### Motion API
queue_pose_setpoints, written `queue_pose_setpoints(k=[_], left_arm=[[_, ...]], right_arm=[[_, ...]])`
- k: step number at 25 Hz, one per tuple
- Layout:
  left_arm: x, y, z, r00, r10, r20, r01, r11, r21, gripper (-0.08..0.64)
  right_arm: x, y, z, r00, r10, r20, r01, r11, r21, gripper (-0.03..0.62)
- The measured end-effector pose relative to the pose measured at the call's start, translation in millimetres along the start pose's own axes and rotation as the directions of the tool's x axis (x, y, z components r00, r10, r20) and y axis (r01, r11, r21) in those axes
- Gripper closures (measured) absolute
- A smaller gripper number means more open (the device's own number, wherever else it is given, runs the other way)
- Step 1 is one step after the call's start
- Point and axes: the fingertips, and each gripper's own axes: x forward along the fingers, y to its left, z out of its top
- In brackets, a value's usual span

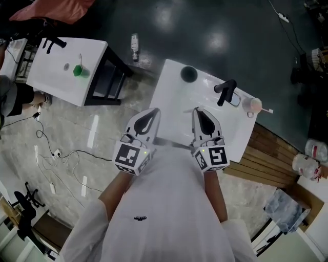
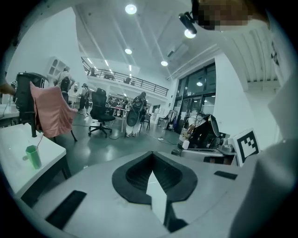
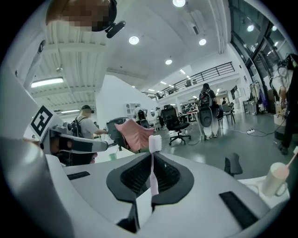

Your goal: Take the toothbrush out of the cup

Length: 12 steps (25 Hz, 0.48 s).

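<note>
Right hand-held gripper [image 1: 199,110] above table [image 1: 173,88]

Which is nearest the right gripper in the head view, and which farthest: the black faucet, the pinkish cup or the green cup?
From the right gripper:
1. Black faucet, just ahead and to its right.
2. Pinkish cup, farther right, past the faucet.
3. Green cup, far left on the other table.

white sink counter [image 1: 171,97] with black faucet [image 1: 226,92] | second white table [image 1: 56,84] at left | bottle [image 1: 135,47] on floor | pink cloth [image 1: 51,9] beyond
</note>
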Motion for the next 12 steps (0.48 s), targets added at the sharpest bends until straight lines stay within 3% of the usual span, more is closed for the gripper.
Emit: queue_pose_setpoints(k=[12], left_arm=[[-21.6,33.1,-35.9,0.995,0.088,-0.046,-0.091,0.994,-0.055,0.557]], right_arm=[[49.3,38.1,-68.6,0.982,0.131,-0.139,-0.104,0.977,0.185,0.580]])
